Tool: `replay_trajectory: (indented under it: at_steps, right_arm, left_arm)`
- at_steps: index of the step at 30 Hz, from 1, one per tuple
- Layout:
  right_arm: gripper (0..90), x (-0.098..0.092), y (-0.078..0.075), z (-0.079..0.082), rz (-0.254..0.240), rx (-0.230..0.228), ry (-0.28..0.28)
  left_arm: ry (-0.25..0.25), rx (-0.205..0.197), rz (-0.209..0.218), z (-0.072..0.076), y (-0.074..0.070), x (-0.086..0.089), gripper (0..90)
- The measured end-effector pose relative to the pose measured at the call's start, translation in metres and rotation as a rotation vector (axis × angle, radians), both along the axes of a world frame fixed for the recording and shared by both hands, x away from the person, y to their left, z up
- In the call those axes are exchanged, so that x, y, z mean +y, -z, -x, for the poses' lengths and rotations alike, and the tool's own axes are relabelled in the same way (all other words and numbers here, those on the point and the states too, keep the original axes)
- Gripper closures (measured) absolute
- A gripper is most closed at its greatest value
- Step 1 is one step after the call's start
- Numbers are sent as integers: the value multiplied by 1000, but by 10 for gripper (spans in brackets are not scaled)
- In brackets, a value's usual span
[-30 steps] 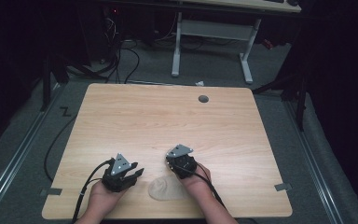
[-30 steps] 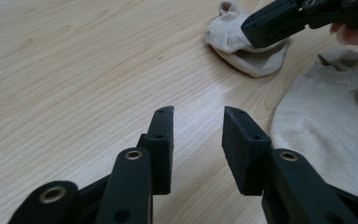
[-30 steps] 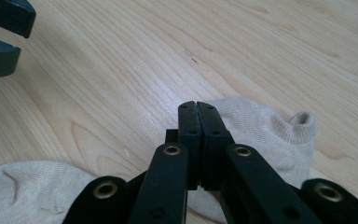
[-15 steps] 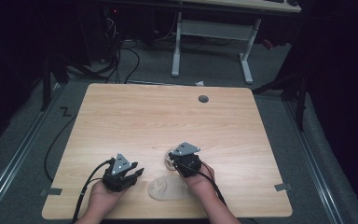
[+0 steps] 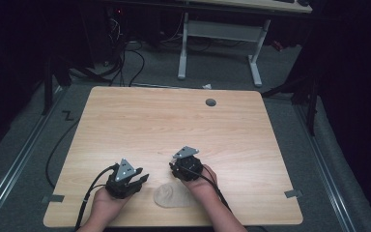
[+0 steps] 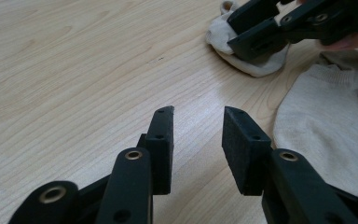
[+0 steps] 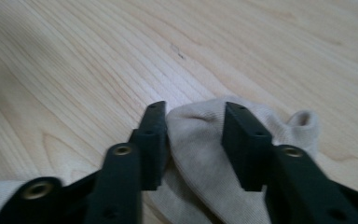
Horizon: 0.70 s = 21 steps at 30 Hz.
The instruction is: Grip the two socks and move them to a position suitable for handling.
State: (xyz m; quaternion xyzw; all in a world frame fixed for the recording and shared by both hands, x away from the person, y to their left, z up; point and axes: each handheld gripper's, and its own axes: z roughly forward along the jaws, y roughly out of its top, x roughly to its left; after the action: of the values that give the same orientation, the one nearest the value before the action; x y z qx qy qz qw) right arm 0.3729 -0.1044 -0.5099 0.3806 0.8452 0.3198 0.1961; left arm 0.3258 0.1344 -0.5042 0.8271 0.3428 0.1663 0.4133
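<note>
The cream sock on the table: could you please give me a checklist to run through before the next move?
1. Right tool open, jaws having just opened: ok.
2. Cream sock lies between its jaws, pads not pressing: ok.
3. Left tool open, nothing between its jaws: ok.
4. Sock rests on the table, away from the edges: ok.
5. Sock lies flat: not ok, one end is bunched.
6. Second sock underneath: cannot tell.

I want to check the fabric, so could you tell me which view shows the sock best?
The right gripper view: the beige sock lies close up between the right gripper's just-opened jaws. The left gripper view shows its bunched end farther off; the high view, a small pale patch.
</note>
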Motion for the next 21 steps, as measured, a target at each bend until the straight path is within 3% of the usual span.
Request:
replay_trajectory:
  at_steps: [3, 6, 14, 21]
  right_arm:
    - [788, -1, 3, -3, 12, 6, 0]
    - [854, -1, 4, -3, 22, -2, 6]
    - [868, -6, -7, 1, -3, -36, 15]
    - [866, -19, -21, 5, -72, -57, 27]
  left_arm:
    - [0, -1, 0, 0, 0, 0, 641]
    - [-3, -2, 3, 0, 0, 1, 641]
    - [1, 1, -1, 0, 0, 0, 641]
    - [1, 0, -3, -1, 0, 0, 640]
